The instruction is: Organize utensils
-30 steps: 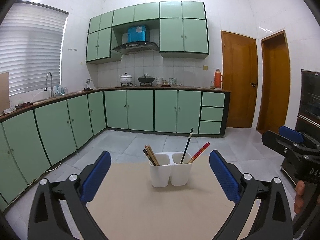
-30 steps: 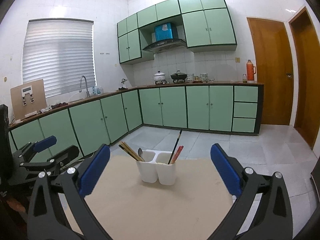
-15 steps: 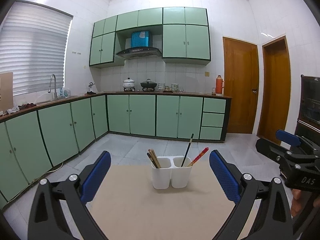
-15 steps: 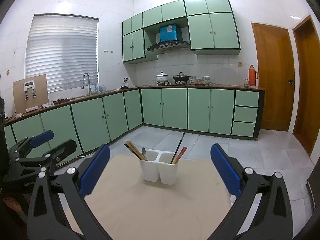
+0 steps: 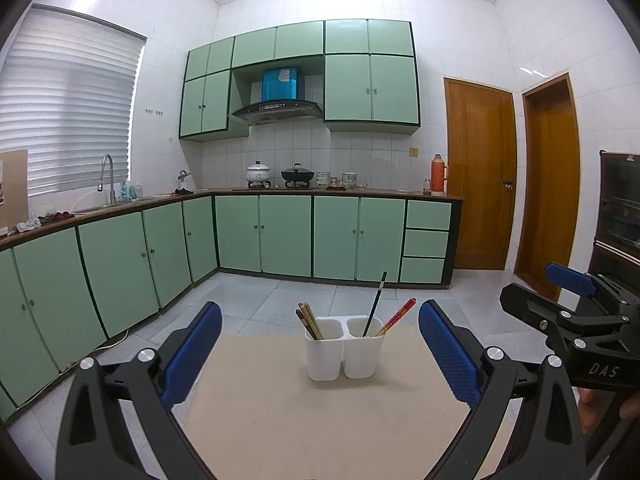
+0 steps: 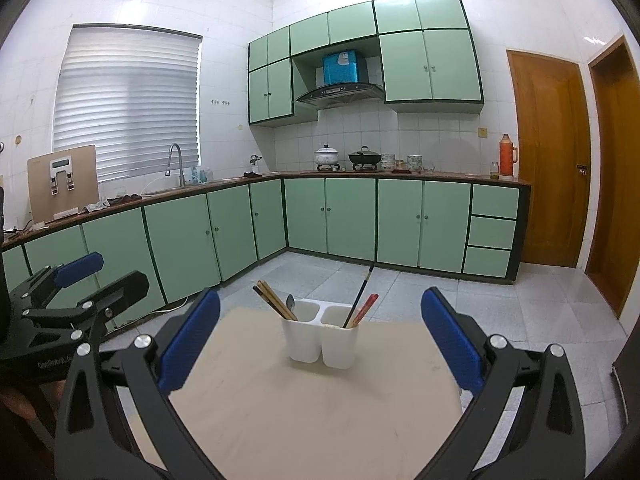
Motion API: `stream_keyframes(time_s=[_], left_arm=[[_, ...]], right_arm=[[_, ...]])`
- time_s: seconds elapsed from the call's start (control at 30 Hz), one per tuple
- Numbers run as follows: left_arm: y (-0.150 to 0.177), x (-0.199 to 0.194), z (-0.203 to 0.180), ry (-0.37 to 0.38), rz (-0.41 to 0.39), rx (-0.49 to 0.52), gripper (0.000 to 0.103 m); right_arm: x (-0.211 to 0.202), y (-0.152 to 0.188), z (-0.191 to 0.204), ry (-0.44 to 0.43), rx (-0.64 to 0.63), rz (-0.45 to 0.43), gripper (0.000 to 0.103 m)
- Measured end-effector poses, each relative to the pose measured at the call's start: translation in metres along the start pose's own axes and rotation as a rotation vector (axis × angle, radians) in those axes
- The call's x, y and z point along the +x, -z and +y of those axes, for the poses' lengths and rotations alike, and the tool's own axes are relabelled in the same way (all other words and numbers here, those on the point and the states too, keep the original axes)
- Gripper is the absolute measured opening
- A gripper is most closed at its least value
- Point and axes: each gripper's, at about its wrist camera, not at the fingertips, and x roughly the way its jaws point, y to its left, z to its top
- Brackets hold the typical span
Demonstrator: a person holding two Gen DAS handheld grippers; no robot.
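A white two-compartment utensil holder point(image 5: 343, 347) point(image 6: 319, 335) stands near the far edge of a beige table point(image 5: 312, 412) point(image 6: 312, 400). Its left cup holds brown wooden chopsticks point(image 5: 309, 319) point(image 6: 272, 298) and a metal spoon point(image 6: 291, 304). Its right cup holds a black chopstick point(image 5: 375, 303) point(image 6: 361, 292) and red chopsticks point(image 5: 398, 315) point(image 6: 365, 309). My left gripper point(image 5: 320, 354) is open, well short of the holder. My right gripper point(image 6: 320, 350) is open too, nothing between its fingers. Each gripper shows at the other view's edge.
Green floor cabinets point(image 5: 280, 236) run along the back and left walls, with a sink tap point(image 5: 106, 172) and pots on the counter. Two wooden doors point(image 5: 480, 176) stand at the right. A dark cabinet point(image 5: 620, 216) is at the far right. Tiled floor lies beyond the table.
Both grippers have tilted up and drawn back a little, so the holder sits lower and smaller in each view. Both stay open. The utensils have not moved.
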Motion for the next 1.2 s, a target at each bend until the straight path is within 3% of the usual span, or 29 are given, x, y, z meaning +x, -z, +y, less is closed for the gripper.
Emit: stream_keyframes(time_s=[1.2], left_arm=[[-0.004, -0.0085, 0.0022, -0.004, -0.001, 0.013, 0.097]], right_arm=[[-0.001, 0.0007, 0.0019, 0.0, -0.003, -0.002, 0.098]])
